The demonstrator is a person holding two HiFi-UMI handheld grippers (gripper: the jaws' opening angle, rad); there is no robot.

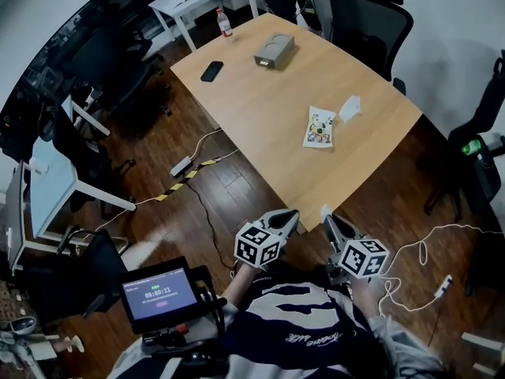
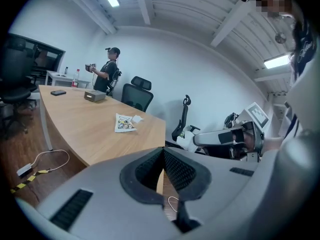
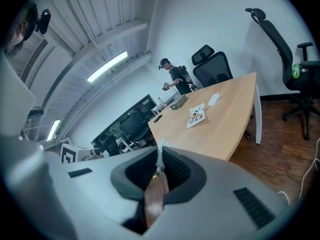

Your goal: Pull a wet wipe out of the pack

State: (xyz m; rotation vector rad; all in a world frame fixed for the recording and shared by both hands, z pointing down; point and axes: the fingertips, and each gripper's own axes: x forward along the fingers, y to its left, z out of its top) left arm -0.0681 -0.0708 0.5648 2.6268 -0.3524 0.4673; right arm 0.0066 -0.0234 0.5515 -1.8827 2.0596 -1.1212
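Head view: the wet wipe pack (image 1: 319,127) lay flat on the wooden table (image 1: 260,93), toward its right side, w/ a small white item (image 1: 349,107) just beside it. Both grippers were off the table's near edge, well apart from the pack. Left gripper (image 1: 290,215): jaws together, nothing btwn them. Right gripper (image 1: 329,218): jaws nearly together, pinching a thin white scrap (image 3: 159,158).

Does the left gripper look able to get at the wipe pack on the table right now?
Probably not yet: the left gripper hangs at the near corner of the table, and the wipe pack lies well up it. Nothing stands between.
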